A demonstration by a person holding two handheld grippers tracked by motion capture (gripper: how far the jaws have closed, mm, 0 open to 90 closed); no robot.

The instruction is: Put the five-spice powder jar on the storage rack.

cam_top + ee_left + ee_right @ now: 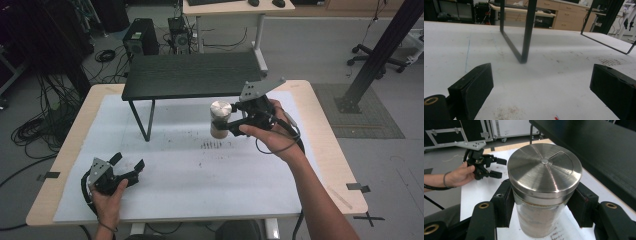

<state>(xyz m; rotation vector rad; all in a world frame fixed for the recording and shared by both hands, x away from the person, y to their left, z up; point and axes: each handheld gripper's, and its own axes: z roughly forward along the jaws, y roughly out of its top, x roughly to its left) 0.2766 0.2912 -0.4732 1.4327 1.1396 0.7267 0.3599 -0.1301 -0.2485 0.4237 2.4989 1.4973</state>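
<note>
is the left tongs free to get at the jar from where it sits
Probably yes: the left tongs sit open and hold nothing, with bare mat between them and the jar. The right tongs already clamp that jar.

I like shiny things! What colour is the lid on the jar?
Silver, brushed metal lid on the jar; the right gripper view shows it best.

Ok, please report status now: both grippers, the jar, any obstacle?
Right gripper shut on jar, held above the mat. Left gripper open, low over the mat. Black shelf close behind the jar.
</note>
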